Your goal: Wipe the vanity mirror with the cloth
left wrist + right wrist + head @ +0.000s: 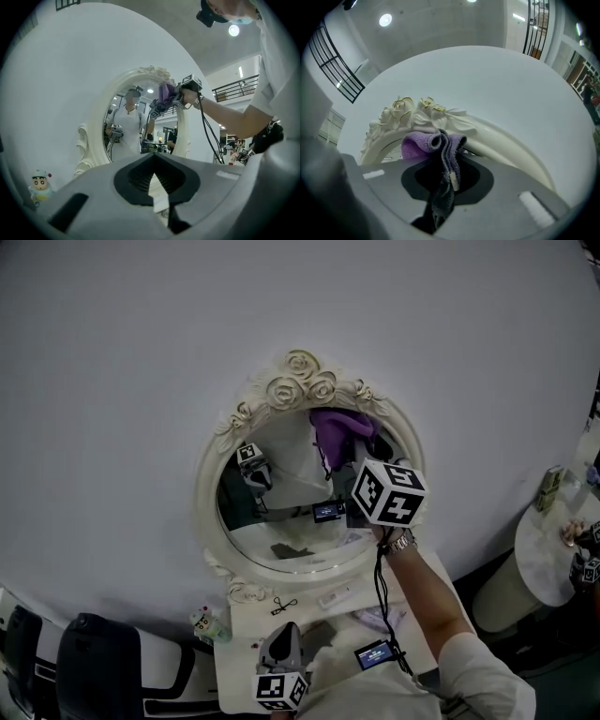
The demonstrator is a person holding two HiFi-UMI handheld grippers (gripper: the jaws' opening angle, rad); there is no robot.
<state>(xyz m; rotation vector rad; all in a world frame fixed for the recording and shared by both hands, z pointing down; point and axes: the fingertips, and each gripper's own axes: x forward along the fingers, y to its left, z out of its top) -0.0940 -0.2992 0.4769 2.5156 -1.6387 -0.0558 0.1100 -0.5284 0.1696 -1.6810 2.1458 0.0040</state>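
While at mirror (pixel 208 486), right gripper's (pixel 445 187) cloth (pixel 419 143)

Grey, cube-topped: left gripper (pixel 153 161), right gripper (pixel 444 150)
White cubes carry black square markers; below the right cube (pixel 387 493): metal wristband (pixel 403 543), black cable (pixel 380 587), white short sleeve (pixel 480 664).

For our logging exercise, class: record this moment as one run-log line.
phase: wiping | right gripper: jaws shut on purple cloth, at mirror top | left gripper: jaws shut, empty, low over table

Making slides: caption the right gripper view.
Right tool holds the purple cloth just under the mirror's rose-carved frame.
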